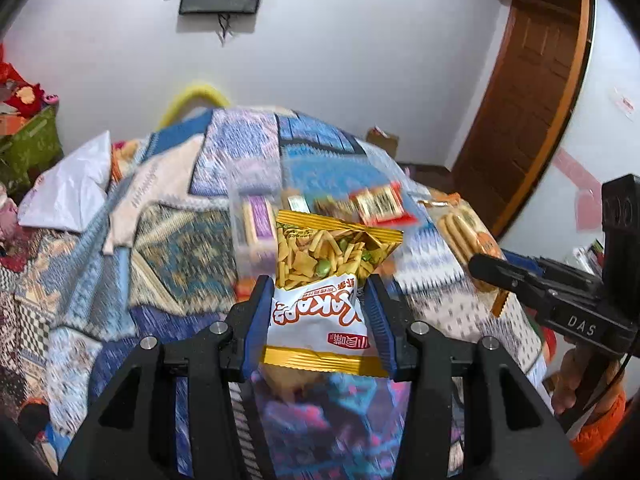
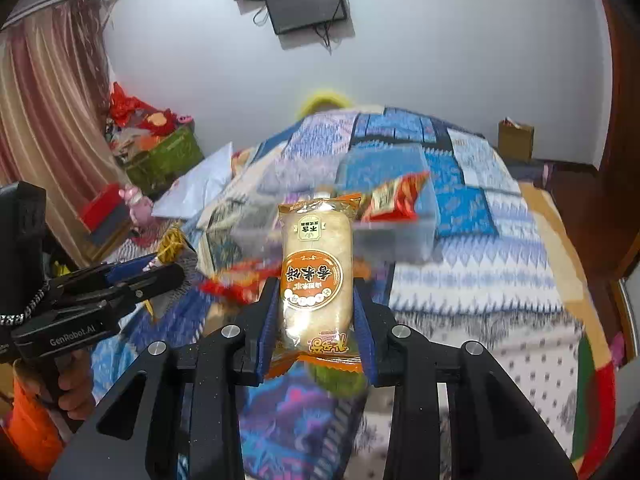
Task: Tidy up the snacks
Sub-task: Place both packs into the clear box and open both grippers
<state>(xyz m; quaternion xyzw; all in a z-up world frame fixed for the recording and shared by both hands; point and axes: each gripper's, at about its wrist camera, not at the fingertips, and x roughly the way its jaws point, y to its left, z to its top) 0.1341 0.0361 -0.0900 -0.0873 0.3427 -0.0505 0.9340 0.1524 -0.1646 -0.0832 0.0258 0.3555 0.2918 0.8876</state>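
My left tongs [image 1: 320, 312] hold the chips packet [image 1: 324, 276], right tongs [image 2: 316, 320] the rice-cracker pack [image 2: 316, 276] upright; clear box [image 2: 392, 216] lies just beyond both.

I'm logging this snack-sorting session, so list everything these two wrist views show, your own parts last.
Mixed-snack packet: 1, white and gold, clamped in the left gripper.
Rice-cracker packet: 1, orange and clear, clamped in the right gripper.
Clear container: 1, transparent, on the bed ahead, red packets inside; count blurred.
Biscuit pack: 1, orange-edged, on the bed right of the container.
Quilt: 1, blue patchwork, covering the bed.
White bag: 1, on the bed's left side.
Wall screen: 1, dark, high on the wall.
Door: 1, brown wood, far right.
Left gripper: black, blue pads, shut.
Right gripper: black, blue pads, shut.
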